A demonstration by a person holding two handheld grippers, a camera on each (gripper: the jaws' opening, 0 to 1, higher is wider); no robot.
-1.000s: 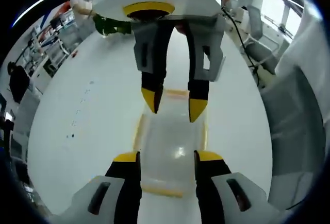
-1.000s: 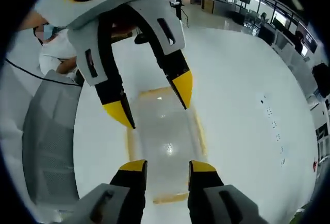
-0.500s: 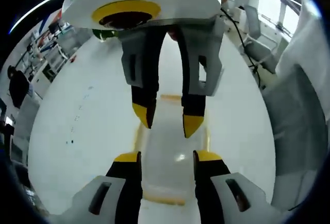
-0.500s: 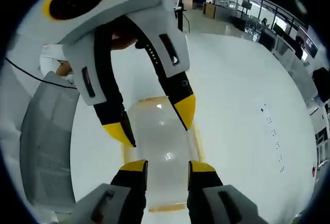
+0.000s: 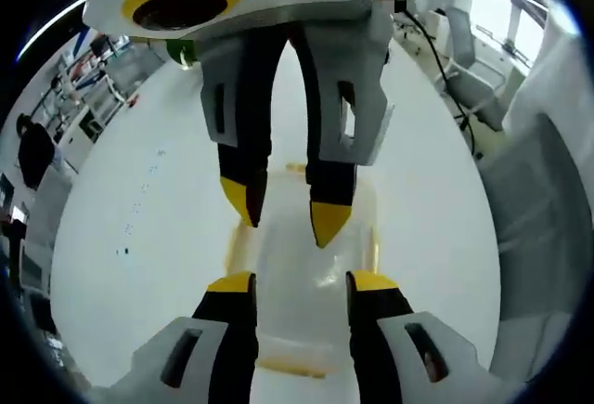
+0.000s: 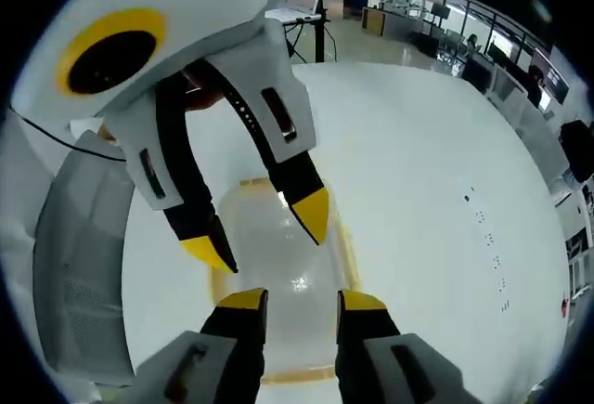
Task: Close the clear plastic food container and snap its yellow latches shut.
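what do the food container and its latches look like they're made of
The container looks like clear, glossy plastic: the white table shows through it and light glints off its lid. Its latches look like opaque yellow plastic, probably with a smooth finish, though they are too blurred to say more.

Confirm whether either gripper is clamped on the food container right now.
No: the left gripper and right gripper both stand open above the container, gripping nothing.
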